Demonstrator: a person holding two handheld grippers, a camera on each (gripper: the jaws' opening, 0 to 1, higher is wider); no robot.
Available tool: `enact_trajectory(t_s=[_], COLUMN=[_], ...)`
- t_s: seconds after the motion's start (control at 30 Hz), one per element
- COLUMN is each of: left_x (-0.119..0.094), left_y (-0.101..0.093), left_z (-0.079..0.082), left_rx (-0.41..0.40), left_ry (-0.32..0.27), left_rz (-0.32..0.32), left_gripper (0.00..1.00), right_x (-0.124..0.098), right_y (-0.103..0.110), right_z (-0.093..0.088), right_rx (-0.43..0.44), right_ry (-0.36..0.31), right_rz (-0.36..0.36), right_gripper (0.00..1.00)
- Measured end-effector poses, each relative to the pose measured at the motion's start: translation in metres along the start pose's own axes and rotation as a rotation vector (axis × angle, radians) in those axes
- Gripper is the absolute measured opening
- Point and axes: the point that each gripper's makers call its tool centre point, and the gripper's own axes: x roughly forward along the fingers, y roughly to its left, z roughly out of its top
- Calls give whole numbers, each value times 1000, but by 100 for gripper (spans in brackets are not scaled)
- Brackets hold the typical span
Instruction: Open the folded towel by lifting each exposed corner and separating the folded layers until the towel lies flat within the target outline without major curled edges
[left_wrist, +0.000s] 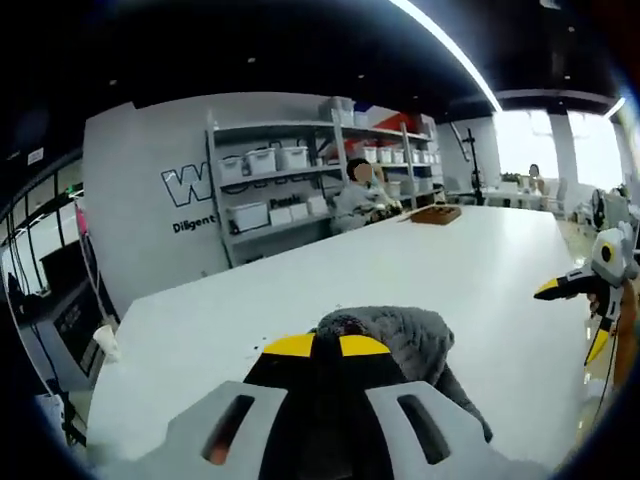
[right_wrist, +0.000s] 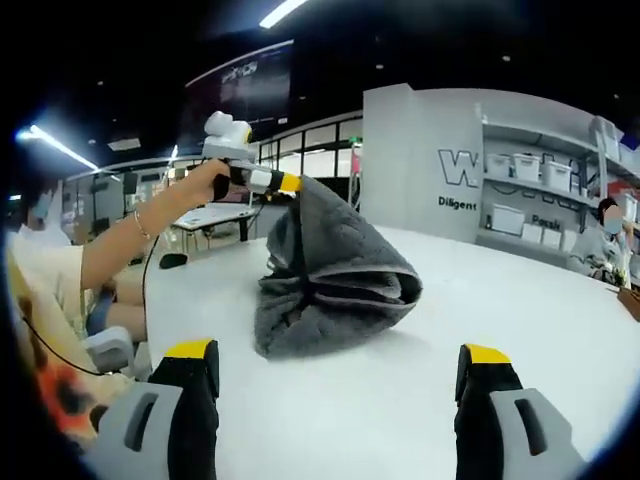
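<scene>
White table (right_wrist: 480, 330) spans the shelved room. Left gripper (right_wrist: 292, 184) is clamped on a corner of the grey towel (right_wrist: 335, 275), lifting it — first layer opening. Right gripper (right_wrist: 340, 375), jaws apart, should next take a lower corner.

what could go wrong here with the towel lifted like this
1. The left gripper pinches only one corner of the grey towel; it may slip out.
2. The rest is still bunched in folds on the white table, so lifting higher may drag the whole bundle.
3. The right gripper is open and holds nothing down.
</scene>
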Motion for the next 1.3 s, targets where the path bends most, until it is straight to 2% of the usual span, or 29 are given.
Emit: enact_trajectory(t_s=[0.03,0.17,0.4,0.5,0.57,0.63,0.73,0.83,1.07,1.13,1.3], left_x=[4,15,30,37,40,47,56,62,71,73,75], left_y=[8,20,24,29,35,39,38,39,35,31,29], left_z=[-6,-18,-25,-34,-38,-48,-56,-65,-89,-101,-114], left_rx=[7,31,20,25,59,121,143,127,150,160,160], left_ry=[17,51,28,28,29,58,62,73,141,171,186], left_rz=[26,56,45,77,118,147,154,169,159,146,152], left_gripper=[4,5,5,5,5,5,5,5,6,7,7], right_x=[0,-1,-1,-2,-2,-3,-4,-4,-3,-2,-1], right_y=[0,-2,-1,-1,-1,-1,-1,-2,-1,-1,0], right_z=[0,-1,-2,-2,-1,2,2,2,0,0,-2], right_rx=[2,3,5,1,1,5,3,4,4,4,3], right_ry=[1,1,5,5,-3,-14,-17,-14,-8,-6,6], right_rz=[0,-3,-4,-2,-4,-3,-6,-9,-8,-7,-8], right_gripper=[99,99,99,99,99,99,99,99,99,99,99])
